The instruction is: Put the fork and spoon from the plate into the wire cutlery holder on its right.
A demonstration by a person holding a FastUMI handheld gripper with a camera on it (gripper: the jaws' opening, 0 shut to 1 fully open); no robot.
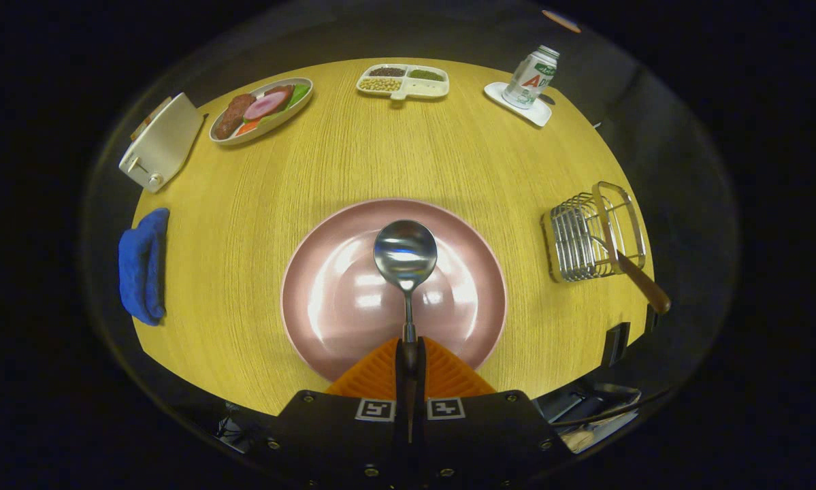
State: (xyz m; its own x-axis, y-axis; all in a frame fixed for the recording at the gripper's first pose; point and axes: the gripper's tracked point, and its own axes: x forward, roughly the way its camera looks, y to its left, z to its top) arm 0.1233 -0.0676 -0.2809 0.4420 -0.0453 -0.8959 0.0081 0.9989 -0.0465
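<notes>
Holding: the gripper has its two orange ribbed fingers closed together on the dark handle of the spoon, one finger on each side.
Spoon: its metal neck runs straight ahead from between the fingertips, and its shiny bowl sits beyond them, over the middle of the plate; whether the bowl touches the plate or is lifted off it cannot be told.
Plate: the round pink plate lies on the counter directly ahead of the fingers, its near rim hidden under them.
Wire cutlery holder: the holder stands on the counter to the right of the plate, well apart from it, near the counter's right edge.
Fork: a utensil with a brown wooden handle leans out of the holder, its handle angled toward the near right edge; its head is down among the wires and hard to make out.
Far side: a white divided tray of beans and grains, an oval dish of toy food and a white bottle on a white coaster.
Left side: a cream toaster at the far-left corner, and a blue cloth bunched at the left edge.
</notes>
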